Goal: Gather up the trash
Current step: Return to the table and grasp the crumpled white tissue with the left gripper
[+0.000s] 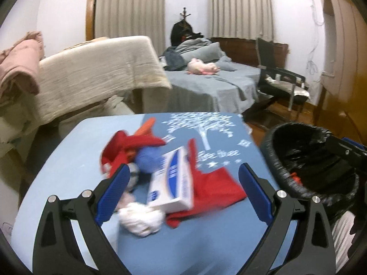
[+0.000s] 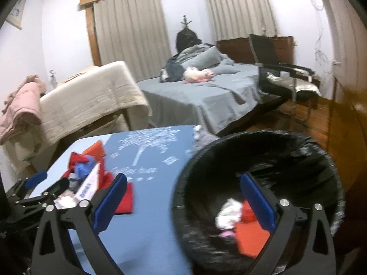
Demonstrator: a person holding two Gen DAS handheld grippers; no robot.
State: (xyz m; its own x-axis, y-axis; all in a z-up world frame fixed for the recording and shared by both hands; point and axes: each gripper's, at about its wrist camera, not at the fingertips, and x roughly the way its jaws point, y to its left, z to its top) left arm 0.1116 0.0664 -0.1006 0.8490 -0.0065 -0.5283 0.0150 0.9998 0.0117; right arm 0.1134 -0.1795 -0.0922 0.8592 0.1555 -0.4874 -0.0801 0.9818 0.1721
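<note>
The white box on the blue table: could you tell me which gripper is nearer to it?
Left. The left gripper is open with the white box between its fingers; the right gripper is off to the side, open over the bin.

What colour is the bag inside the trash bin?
Black; the bin liner shows best in the right wrist view.

Ahead of my left tool the blue table (image 1: 75,151) carries 1 heap: a white-and-blue box (image 1: 172,181) lying on a red cloth (image 1: 215,188), a crumpled white wad (image 1: 140,220) nearest me, a blue ball (image 1: 148,160) beyond.
</note>
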